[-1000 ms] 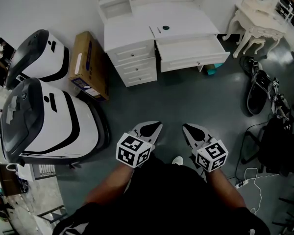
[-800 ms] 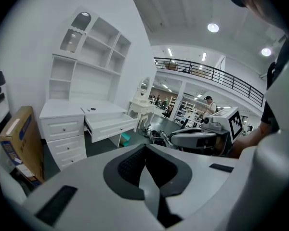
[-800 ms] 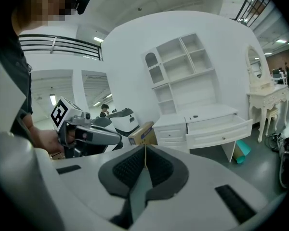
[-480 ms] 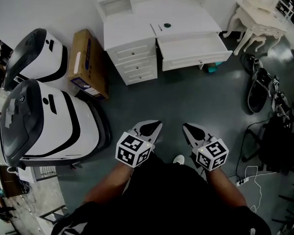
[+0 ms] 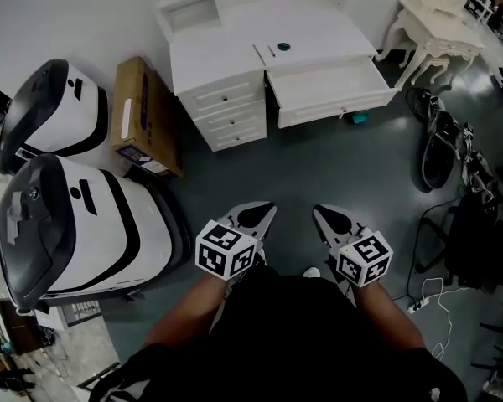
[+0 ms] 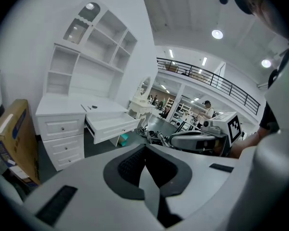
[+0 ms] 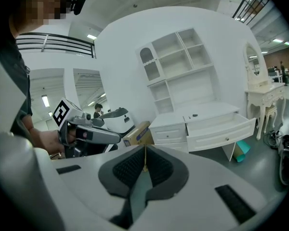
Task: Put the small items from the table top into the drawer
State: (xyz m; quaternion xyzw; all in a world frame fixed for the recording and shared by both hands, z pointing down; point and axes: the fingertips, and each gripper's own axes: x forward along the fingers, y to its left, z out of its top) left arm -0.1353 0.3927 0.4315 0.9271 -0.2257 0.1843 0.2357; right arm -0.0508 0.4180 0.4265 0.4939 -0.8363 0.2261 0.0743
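Low in the frame, the left gripper (image 5: 264,211) and the right gripper (image 5: 320,213) are held close to the person's body, side by side, pointing ahead. Each one has its fingers pressed together with nothing between them. They sit in much the same spot as a second ago.

What has changed is the view. The white desk (image 5: 226,111) at the top middle has slid a little and looks a bit bigger, so I think the person is walking toward it. Grey floor (image 5: 318,170) lies between the grippers and the desk, and they are well apart.

The drawer (image 5: 339,109) is pulled open on the right side of the desk and looks empty. On the counter (image 5: 222,50) just behind it lie a small dark round thing (image 5: 283,47) and a thin stick (image 5: 271,51) beside it.

Nothing is picked up yet, so the job has hardly begun. Getting closer comes first.
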